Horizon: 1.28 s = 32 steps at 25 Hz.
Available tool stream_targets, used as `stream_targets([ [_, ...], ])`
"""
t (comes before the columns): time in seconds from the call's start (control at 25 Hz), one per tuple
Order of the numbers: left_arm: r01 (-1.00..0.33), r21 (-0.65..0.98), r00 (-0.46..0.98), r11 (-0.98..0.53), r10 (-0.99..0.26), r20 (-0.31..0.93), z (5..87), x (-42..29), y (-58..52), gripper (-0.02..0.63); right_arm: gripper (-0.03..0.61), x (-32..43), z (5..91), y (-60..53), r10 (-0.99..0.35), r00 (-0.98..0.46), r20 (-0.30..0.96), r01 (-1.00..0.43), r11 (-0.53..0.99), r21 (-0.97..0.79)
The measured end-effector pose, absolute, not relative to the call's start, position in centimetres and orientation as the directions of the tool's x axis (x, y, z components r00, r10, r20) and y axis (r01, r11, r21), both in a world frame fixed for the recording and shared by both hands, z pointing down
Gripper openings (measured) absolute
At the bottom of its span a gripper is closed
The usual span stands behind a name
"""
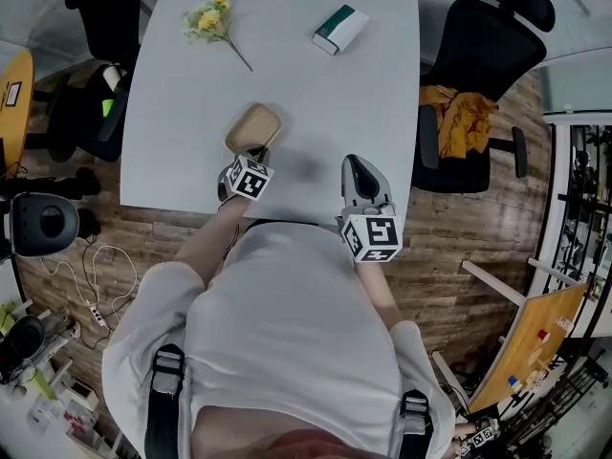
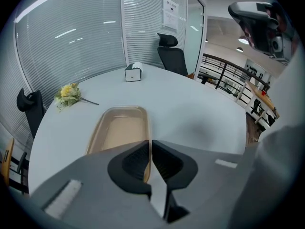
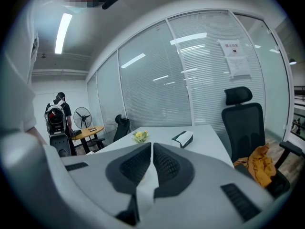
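1. The left gripper [image 2: 148,144] is clenched on the near rim of the shallow tan tray [image 2: 119,128]. The rim shows as a thin strip between the pads. The tray lies flat on the near-left part of the white table [image 1: 316,94]. The bite looks shallow and off to one corner, so on a lift the tray may well swing down or slip free.
2. If pushed instead, the light tray could skate over the smooth top towards the yellow flower sprig [image 2: 68,92], which lies well apart at the far left.
3. The right gripper [image 3: 151,147] is closed on nothing, near the table's front edge and apart from the tray. A careless sweep leftward could knock the tray or the other tool.
4. The table is plain and glossy, offering little friction. A green-and-white tissue box [image 1: 339,29] sits at its far side.
5. The room is an office with a wooden floor [image 1: 478,275]. A black chair [image 1: 105,27] and loose cables are at the left, and a glass wall with blinds [image 2: 86,32] stands beyond the table. At the right is a black office chair [image 1: 478,65] draped with an orange cloth [image 1: 464,118].
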<state>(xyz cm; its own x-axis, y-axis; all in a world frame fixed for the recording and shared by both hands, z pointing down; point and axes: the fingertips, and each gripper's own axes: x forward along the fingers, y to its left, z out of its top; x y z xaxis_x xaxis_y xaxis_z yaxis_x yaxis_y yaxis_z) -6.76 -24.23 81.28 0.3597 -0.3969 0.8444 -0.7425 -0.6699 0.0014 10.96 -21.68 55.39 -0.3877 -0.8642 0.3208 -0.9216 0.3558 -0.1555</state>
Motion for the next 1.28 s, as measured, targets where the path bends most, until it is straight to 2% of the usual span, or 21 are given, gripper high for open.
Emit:
stream_targets([
  [0.8, -0.746, -0.015, 0.366, -0.665, -0.429, 0.826, 80.3, -6.8, -24.4, 0.028, 0.02, 11.2, 55.1, -21.4, -0.869, -0.385, 0.312, -0.922, 0.351, -0.163],
  [1.28, -0.765, -0.04, 0.38, -0.643, -0.501, 0.778, 77.5, -6.8, -24.4, 0.028, 0.02, 11.0, 54.4, -20.4, -0.872, -0.395, 0.289, -0.918, 0.364, -0.158],
])
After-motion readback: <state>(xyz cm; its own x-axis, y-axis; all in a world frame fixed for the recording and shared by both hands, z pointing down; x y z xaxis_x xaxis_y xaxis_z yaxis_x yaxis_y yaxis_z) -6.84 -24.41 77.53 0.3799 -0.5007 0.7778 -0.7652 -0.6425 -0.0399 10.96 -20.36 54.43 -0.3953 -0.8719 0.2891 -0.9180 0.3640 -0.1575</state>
